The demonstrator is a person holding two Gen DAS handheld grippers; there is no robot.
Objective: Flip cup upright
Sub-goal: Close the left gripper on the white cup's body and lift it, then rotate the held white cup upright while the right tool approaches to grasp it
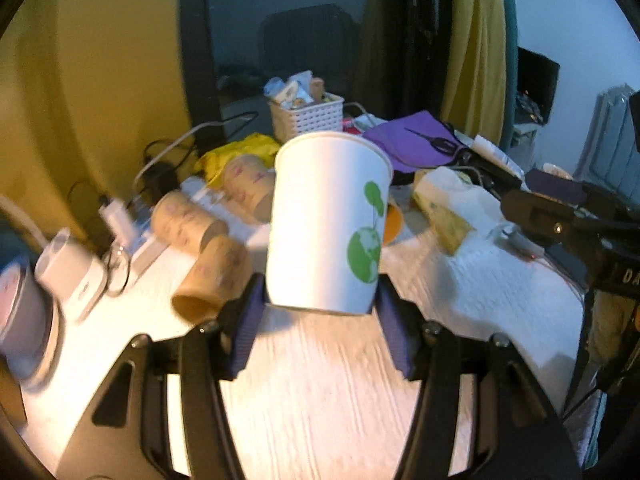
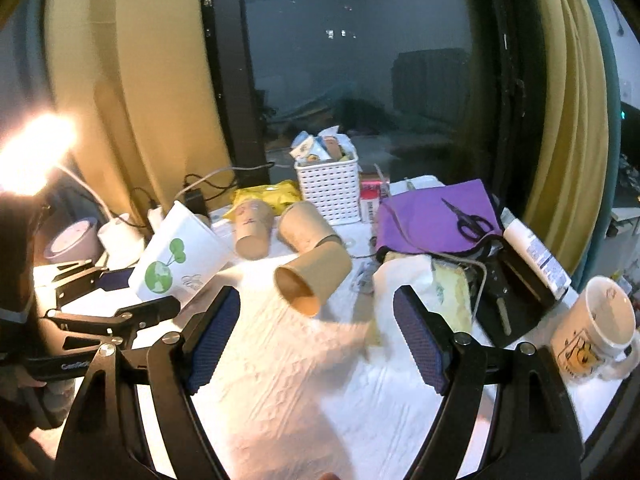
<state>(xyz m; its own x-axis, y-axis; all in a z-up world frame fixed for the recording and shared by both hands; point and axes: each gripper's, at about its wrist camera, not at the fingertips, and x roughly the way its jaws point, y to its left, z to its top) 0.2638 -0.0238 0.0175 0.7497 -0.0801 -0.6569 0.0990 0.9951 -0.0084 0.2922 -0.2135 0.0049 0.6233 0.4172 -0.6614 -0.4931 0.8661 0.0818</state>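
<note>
Cluttered and lamp-lit, the white bench (image 2: 300,380) carries three brown paper cups (image 2: 312,280) lying on their sides, a white basket (image 2: 330,192), a purple cloth (image 2: 432,216) with scissors (image 2: 468,220) on it and a mug (image 2: 600,328) at the right edge. The left claw (image 1: 320,304) is clamped on the white cup (image 1: 328,220) near its base, rim uppermost, green globe print facing right. It is held clear of the bench and tilted (in the right wrist view its rim leans away to the upper right). The right claw (image 2: 316,332) hangs with its blue pads wide apart and nothing between them, aimed toward the nearest brown cup. To finish well, I would level the wrist until the base is flat, lower it onto bare bench short of the brown cups, and part the pads only once the base sits fully down; letting go while tilted risks a topple.
</note>
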